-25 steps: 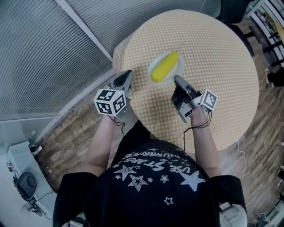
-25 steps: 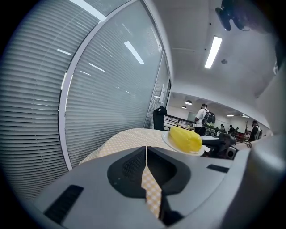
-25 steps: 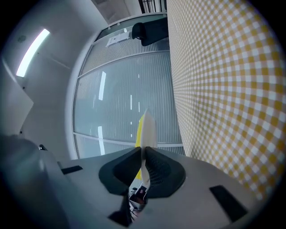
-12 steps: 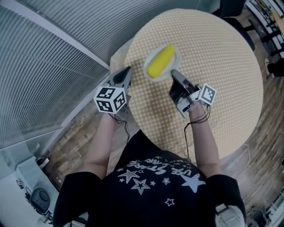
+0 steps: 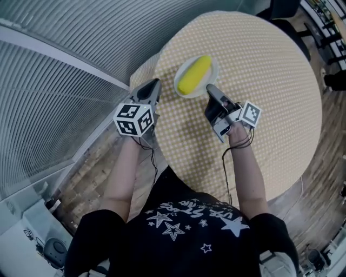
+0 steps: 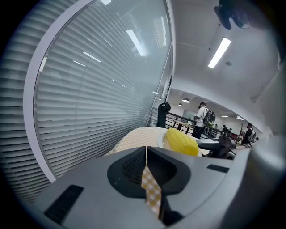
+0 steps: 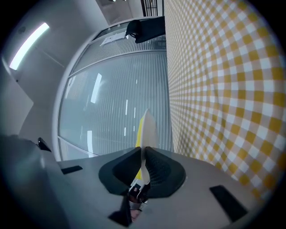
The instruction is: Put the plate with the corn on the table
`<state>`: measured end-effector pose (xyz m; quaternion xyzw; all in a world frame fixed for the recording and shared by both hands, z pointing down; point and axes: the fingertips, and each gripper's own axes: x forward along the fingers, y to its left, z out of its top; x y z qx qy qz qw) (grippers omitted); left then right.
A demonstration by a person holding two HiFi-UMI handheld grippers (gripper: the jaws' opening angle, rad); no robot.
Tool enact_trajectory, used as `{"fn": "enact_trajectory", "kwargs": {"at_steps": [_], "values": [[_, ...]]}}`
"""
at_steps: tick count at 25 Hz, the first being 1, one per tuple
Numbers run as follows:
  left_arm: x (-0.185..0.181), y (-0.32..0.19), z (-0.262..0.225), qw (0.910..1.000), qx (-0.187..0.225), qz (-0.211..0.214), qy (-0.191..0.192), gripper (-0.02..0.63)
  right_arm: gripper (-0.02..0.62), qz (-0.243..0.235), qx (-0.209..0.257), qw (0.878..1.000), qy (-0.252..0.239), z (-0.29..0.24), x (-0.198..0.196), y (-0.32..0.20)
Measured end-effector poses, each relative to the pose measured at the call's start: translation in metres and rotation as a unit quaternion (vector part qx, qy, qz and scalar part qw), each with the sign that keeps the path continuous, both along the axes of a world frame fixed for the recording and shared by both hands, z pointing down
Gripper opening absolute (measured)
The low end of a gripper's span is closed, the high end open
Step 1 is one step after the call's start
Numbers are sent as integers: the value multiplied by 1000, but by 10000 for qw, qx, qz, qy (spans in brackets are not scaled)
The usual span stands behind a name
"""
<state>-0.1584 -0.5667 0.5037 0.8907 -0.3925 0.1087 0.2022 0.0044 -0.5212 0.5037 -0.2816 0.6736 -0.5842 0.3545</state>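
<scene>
A yellow corn cob (image 5: pixel 193 74) lies on a small white plate (image 5: pixel 213 69) over the near-left part of the round table with a yellow checked cloth (image 5: pixel 265 81). My right gripper (image 5: pixel 210 89) is shut on the plate's near rim; in the right gripper view the white rim (image 7: pixel 146 127) stands edge-on between the jaws. My left gripper (image 5: pixel 153 85) is at the table's left edge, shut, with a strip of checked cloth (image 6: pixel 151 190) pinched in its jaws. The left gripper view shows the corn (image 6: pixel 182 142) just beyond.
A curved glass wall with slatted blinds (image 5: pixel 65 65) runs close along the left. A dark chair (image 5: pixel 281 11) stands at the table's far side. Wood-pattern floor (image 5: pixel 92 157) surrounds the table. People (image 6: pixel 203 118) stand far off by a railing.
The head view has swung a little. The plate with the corn and the right gripper have shifted slightly toward the far left. Both grips are unchanged.
</scene>
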Motion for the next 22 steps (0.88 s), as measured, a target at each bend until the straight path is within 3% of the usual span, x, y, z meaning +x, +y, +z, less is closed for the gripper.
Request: {"fn": "enact_trajectory", "kwargs": {"at_steps": [17, 22], "values": [[-10, -57, 39, 9996, -254, -120, -41, 14, 38, 74, -396, 9992, -23, 53, -10, -78], [-6, -52, 47, 9993, -104, -23, -345, 14, 38, 87, -553, 9984, 40, 67, -8, -82]]}}
